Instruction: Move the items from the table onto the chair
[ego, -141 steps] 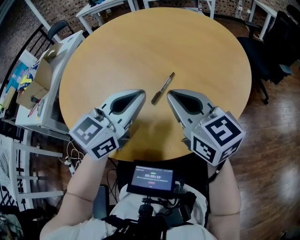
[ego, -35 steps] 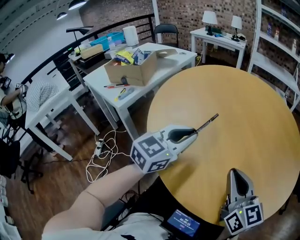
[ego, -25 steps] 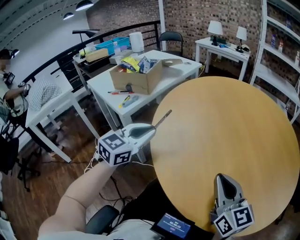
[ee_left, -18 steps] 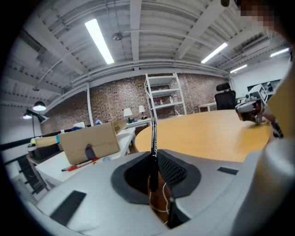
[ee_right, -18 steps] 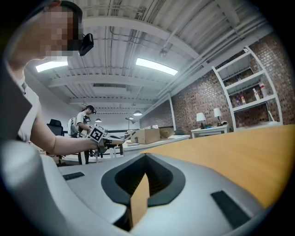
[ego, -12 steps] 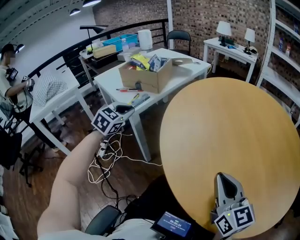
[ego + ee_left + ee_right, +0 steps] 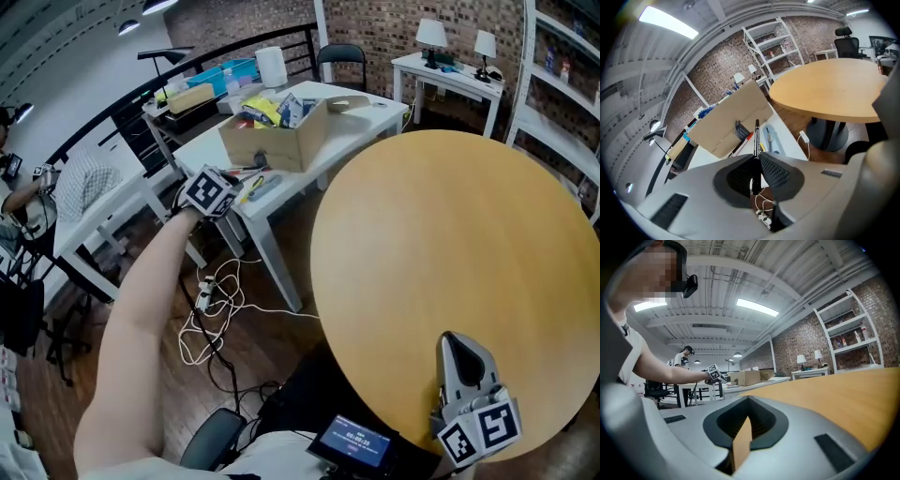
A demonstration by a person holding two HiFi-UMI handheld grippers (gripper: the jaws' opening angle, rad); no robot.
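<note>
Our left tool [image 7: 757, 157], gripping the black pen [image 7: 756, 136], has swung away from the round bench [image 7: 450, 234]; the pen only awaits setting down. Our right tool [image 7: 456, 341] lies closed, empty.

Head view: we look fwd & steeply down over the round tan wooden surface [image 7: 441, 244]. Left gripper view sits near an open brown cardboard box [image 7: 726, 124], facing it, w/ that surface at frame right. Right gripper view skims level across it. All three share surface & box.
</note>
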